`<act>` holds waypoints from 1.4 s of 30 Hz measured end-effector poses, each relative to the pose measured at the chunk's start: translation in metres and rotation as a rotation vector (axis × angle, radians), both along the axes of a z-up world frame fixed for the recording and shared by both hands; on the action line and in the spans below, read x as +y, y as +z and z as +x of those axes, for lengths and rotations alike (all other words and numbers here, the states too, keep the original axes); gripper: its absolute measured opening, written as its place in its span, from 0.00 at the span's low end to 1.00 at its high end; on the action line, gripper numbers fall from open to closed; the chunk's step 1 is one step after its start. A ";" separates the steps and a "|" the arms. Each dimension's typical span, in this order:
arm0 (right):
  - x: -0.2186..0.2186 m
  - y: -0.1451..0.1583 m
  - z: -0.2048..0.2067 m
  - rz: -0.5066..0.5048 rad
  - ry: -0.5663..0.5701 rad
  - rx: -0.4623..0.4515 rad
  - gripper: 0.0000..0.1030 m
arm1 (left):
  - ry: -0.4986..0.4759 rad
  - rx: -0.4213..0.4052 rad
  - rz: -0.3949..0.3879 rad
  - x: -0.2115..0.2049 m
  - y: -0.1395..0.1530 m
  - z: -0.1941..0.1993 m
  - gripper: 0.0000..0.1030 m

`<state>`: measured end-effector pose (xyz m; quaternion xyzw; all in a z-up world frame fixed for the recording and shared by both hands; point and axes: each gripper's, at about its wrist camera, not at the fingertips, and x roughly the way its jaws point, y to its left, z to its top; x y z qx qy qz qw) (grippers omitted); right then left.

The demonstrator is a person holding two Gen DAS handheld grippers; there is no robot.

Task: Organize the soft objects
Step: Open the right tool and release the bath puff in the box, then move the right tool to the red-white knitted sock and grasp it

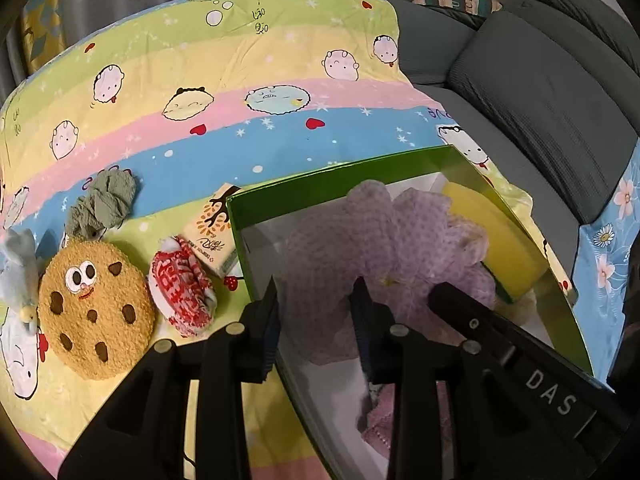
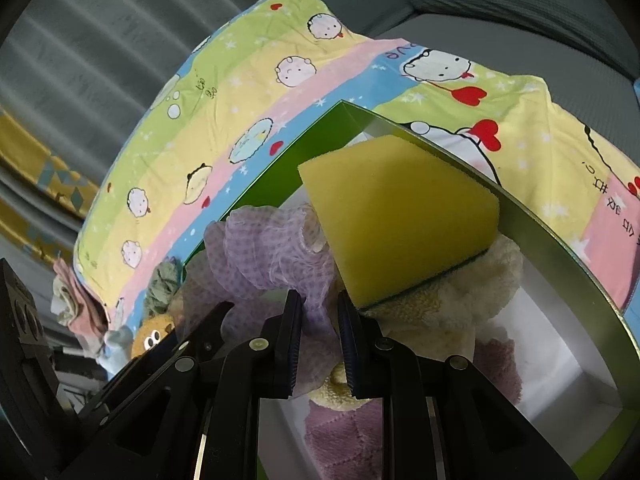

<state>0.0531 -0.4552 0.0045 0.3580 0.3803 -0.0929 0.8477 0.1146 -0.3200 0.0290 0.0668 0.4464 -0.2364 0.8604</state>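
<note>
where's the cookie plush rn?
Left wrist view, lower left: the cookie plush lies on the cartoon bedsheet outside the green box, between a pale blue toy and a red-and-white cloth.

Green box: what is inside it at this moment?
Inside the green box: a purple mesh cloth, a yellow sponge leaning on a cream fluffy towel, and a pink cloth beneath. Anything under these is covered.
</note>
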 end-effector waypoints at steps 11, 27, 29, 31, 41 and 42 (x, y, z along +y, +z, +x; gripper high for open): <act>0.008 0.011 -0.005 -0.026 0.004 -0.007 0.22 | 0.009 -0.028 -0.068 0.021 0.024 -0.020 0.47; 0.070 0.057 -0.017 -0.277 0.121 -0.156 0.87 | 0.124 -0.161 -0.200 0.161 0.054 -0.072 0.97; 0.076 0.063 -0.021 -0.270 0.134 -0.204 0.87 | 0.167 -0.175 -0.182 0.188 0.048 -0.077 0.97; 0.083 0.066 -0.023 -0.269 0.149 -0.238 0.88 | 0.206 -0.180 -0.167 0.210 0.041 -0.078 0.97; 0.134 0.063 -0.017 -0.292 0.300 -0.302 0.88 | 0.402 -0.136 -0.270 0.323 -0.016 -0.080 0.97; 0.143 0.062 -0.017 -0.319 0.321 -0.299 0.88 | 0.423 -0.113 -0.275 0.329 -0.020 -0.078 0.97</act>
